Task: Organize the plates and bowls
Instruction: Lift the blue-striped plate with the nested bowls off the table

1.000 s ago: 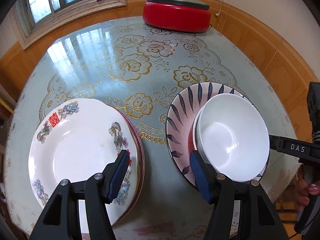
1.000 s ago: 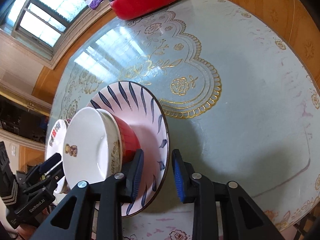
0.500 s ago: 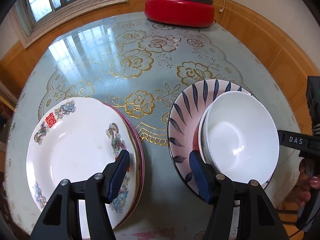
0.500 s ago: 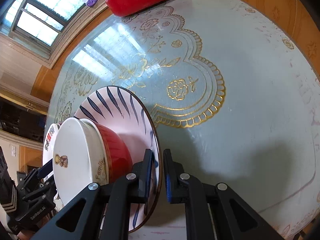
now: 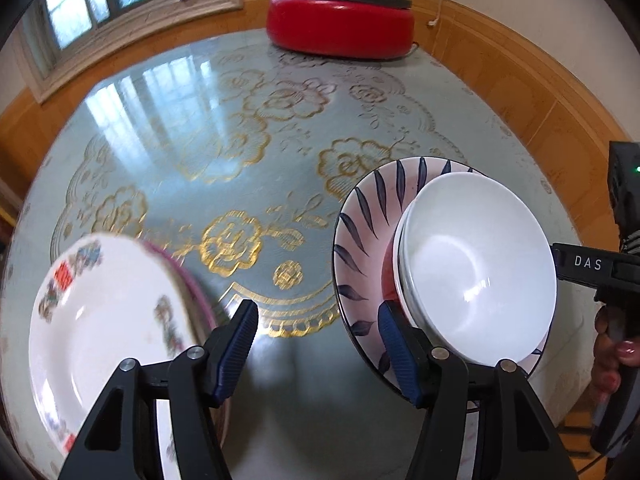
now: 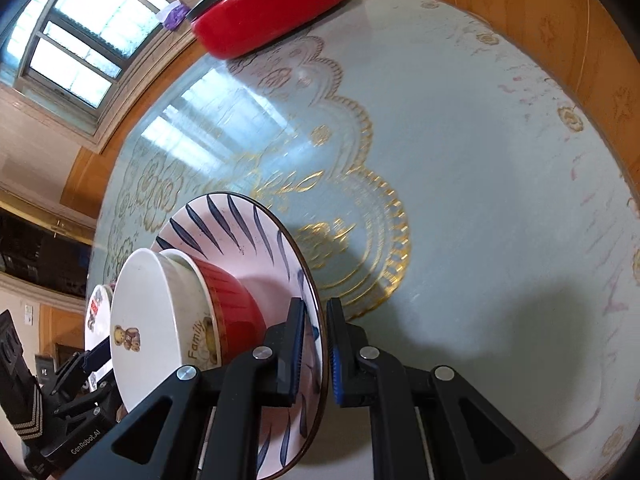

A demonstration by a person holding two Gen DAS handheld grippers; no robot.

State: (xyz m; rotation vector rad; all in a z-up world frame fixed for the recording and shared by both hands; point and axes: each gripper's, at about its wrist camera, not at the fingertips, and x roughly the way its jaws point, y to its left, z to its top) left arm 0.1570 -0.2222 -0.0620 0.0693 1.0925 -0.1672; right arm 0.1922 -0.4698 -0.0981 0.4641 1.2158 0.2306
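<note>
Plates and bowls sit in two groups on the round table (image 5: pixel 248 128) with its pale blue, gold-flowered cover. In the right wrist view, the pink plate with dark blue leaf strokes (image 6: pixel 240 236) fills the lower left of the frame, carrying a red bowl (image 6: pixel 234 300) and a white bowl with a small bear print (image 6: pixel 148 328) nested on it. The right gripper (image 6: pixel 316 352) has its pads clamped on the near rim of that pink plate; a second ago the jaws stood apart on either side of the rim, and they have since closed onto it. The plate now looks tipped up more steeply than before, though whether its far edge is off the table cannot be told.

In the left wrist view, the same plate and bowls sit at lower right, and the white plate with the red character and flower prints (image 5: pixel 104 328), stacked on a purple-rimmed plate (image 5: pixel 192 292), lies at lower left. The left gripper (image 5: pixel 316 348) is about half open and holds nothing; bare tablecloth shows between its pads. Earlier its left pad overlapped the white plate's edge; now it lies just clear of the rim, and the stack is blurred.

A red lidded pan (image 5: pixel 340 20) stands at the top of the frame. A hand (image 5: pixel 612 360) grips the right tool at the far right edge.
</note>
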